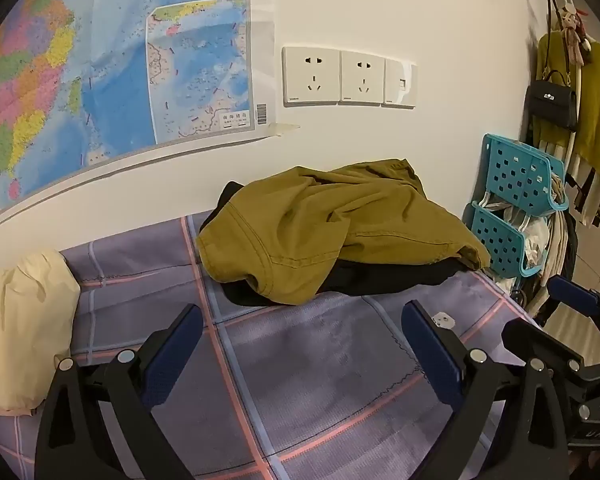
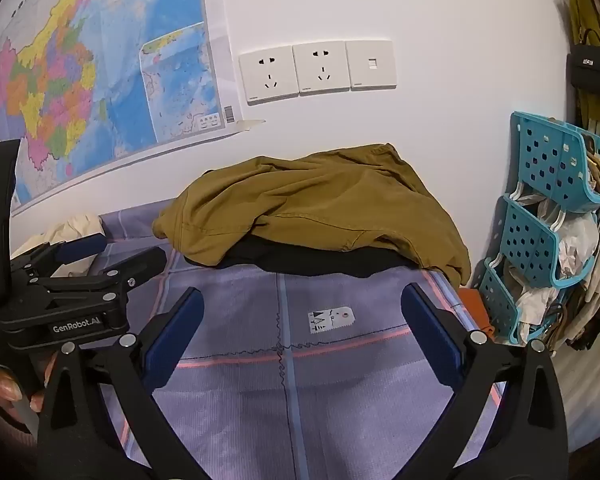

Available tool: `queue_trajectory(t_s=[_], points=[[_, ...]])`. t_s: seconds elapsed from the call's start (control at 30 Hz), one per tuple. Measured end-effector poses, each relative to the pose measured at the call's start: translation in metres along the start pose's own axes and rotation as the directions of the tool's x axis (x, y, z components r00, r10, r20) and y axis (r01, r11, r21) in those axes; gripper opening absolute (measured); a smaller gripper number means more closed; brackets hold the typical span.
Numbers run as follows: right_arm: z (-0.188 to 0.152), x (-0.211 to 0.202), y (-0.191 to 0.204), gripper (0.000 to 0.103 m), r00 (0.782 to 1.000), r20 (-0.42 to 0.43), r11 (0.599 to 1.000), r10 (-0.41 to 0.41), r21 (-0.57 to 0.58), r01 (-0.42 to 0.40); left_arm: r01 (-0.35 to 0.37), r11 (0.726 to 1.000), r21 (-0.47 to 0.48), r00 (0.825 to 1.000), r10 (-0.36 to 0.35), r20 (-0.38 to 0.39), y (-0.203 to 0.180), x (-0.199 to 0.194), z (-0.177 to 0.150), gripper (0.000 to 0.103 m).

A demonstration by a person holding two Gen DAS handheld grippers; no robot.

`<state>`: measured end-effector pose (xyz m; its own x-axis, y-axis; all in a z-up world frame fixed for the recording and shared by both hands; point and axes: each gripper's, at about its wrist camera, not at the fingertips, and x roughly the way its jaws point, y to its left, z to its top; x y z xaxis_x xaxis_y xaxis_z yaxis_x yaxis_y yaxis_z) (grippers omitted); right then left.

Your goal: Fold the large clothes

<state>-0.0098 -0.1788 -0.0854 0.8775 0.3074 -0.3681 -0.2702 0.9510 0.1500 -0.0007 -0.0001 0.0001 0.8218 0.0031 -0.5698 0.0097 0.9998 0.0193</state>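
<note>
Over plaid sheet (image 1: 300,360), both grippers wide open, empty: left gripper (image 1: 302,330), right gripper (image 2: 302,314).

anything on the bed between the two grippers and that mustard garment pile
Nothing visible. Only bare checked sheet lies between the open left gripper, the open right gripper and the mustard garment. A small white tag lies flat there.

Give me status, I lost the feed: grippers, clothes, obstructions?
Left gripper open, right gripper open, both empty. Mustard garment crumpled atop black garment, untouched. Nothing blocking.
</note>
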Motion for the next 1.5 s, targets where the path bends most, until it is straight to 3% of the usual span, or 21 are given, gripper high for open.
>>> queue_trajectory(t_s=[1.5], points=[[-0.0026,0.0055,0.0049,0.098,1.0,-0.016,1.0,0.009,-0.007,-0.009,0.004,1.0,-0.015,1.0,-0.004,-0.007,0.0022,0.0,-0.0022,0.096]])
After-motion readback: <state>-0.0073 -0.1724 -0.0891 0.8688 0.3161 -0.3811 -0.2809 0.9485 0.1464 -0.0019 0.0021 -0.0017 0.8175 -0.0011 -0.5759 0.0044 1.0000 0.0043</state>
